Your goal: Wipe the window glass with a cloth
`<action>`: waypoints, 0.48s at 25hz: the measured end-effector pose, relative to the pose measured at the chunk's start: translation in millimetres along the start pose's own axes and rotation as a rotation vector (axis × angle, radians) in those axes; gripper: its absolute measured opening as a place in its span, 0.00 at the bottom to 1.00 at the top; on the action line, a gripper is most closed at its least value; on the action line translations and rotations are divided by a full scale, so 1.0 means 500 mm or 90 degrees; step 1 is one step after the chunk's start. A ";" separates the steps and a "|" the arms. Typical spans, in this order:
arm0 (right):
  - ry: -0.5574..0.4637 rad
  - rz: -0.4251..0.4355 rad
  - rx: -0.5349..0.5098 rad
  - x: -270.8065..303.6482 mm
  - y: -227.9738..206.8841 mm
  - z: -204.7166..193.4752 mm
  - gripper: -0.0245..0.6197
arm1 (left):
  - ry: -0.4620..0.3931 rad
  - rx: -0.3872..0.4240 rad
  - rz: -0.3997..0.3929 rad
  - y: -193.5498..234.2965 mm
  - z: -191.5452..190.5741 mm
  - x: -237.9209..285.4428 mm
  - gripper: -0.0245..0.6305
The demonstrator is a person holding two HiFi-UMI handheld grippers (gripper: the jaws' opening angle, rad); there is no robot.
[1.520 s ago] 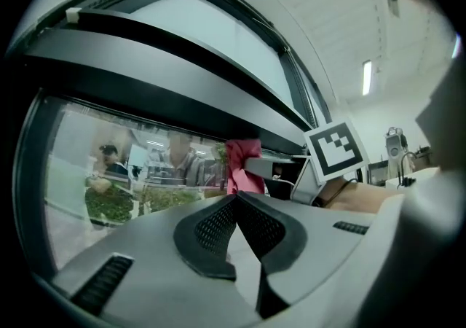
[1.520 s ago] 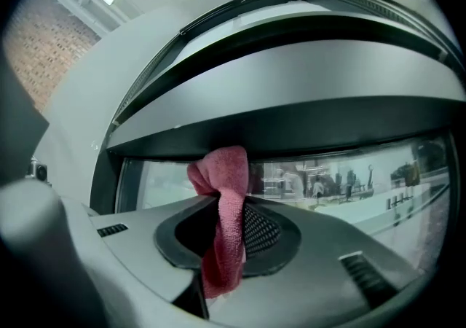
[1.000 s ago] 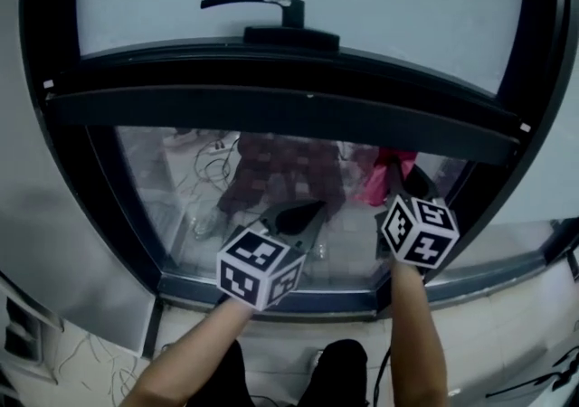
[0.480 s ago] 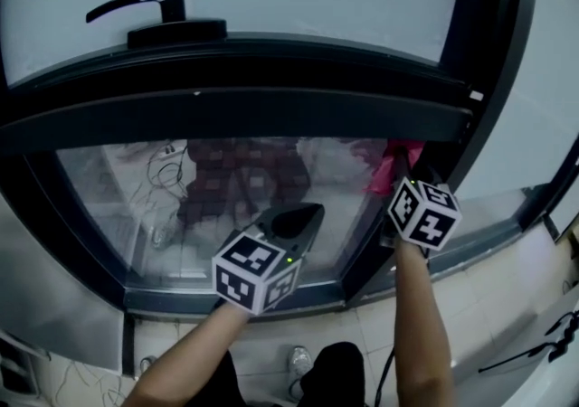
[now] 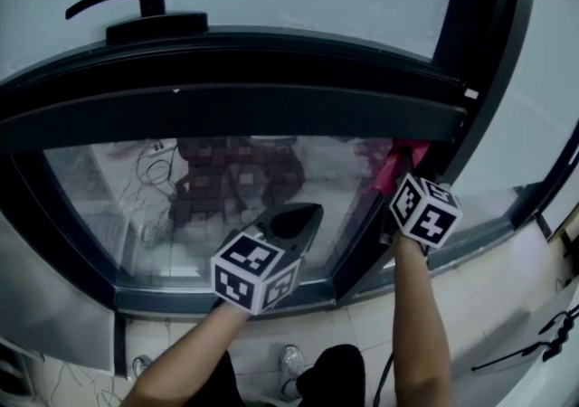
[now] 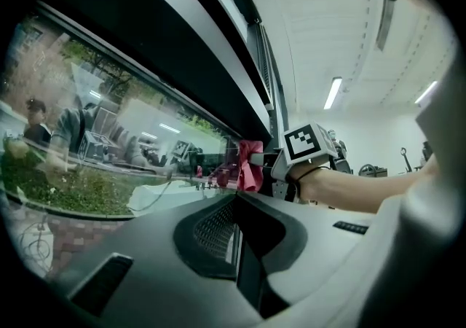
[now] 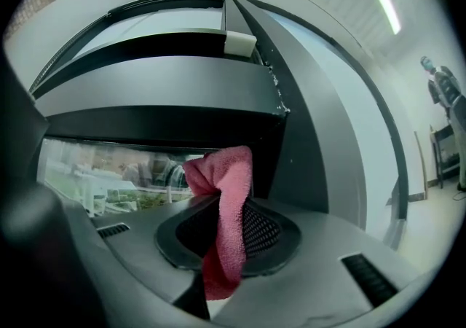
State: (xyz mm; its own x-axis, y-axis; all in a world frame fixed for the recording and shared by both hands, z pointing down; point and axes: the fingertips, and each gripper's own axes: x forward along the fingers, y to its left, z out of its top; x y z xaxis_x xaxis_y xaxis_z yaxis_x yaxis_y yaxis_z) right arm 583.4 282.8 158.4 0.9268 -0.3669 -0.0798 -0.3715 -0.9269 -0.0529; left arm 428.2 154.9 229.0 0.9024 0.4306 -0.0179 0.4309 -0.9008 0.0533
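Right gripper (image 7: 227, 226): its fingers were clamped on a pink cloth (image 7: 223, 206), which passed between them, bunched above their tips and hung down below.
Cloth position: in the head view it sat at the upper right corner of the lower window glass (image 5: 136, 206), just under the horizontal bar of the dark window frame (image 5: 226, 111) and beside the frame's slanted upright.
Cloth contact: the bunched top lay close against the pane; whether it actually pressed on the glass could not be told.
Left gripper (image 5: 298, 218): its fingers were pressed together with nothing between them, only a thin slit showing in the left gripper view.
Left gripper position: held in front of the lower middle of the same pane, pointing up and right, well apart from the cloth.
Arms: both bare forearms reached up from the bottom of the head view, the right one (image 5: 418, 324) nearly vertical and the left one (image 5: 194, 355) slanting in from the lower left.
Glass: it carried a dim, mottled reflection, and greenery showed through it in the gripper views.
Handle (image 5: 118, 0): a dark lever on the upper sash, far up and left of both grippers.
Floor (image 5: 507, 306): pale tiles below the sill.
Ceiling light (image 6: 333, 92): a lit strip, seen in the left gripper view.
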 end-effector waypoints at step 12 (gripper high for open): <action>-0.008 0.147 0.001 -0.119 0.201 -0.033 0.13 | -0.002 -0.001 0.079 0.076 -0.005 -0.128 0.05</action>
State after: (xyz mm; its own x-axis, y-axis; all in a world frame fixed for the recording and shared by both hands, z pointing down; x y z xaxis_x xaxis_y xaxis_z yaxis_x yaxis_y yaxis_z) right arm 492.1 210.3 174.2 0.8167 -0.5680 -0.1016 -0.5734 -0.8186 -0.0330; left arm 387.0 93.3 234.5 0.9485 0.3164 -0.0135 0.3166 -0.9469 0.0562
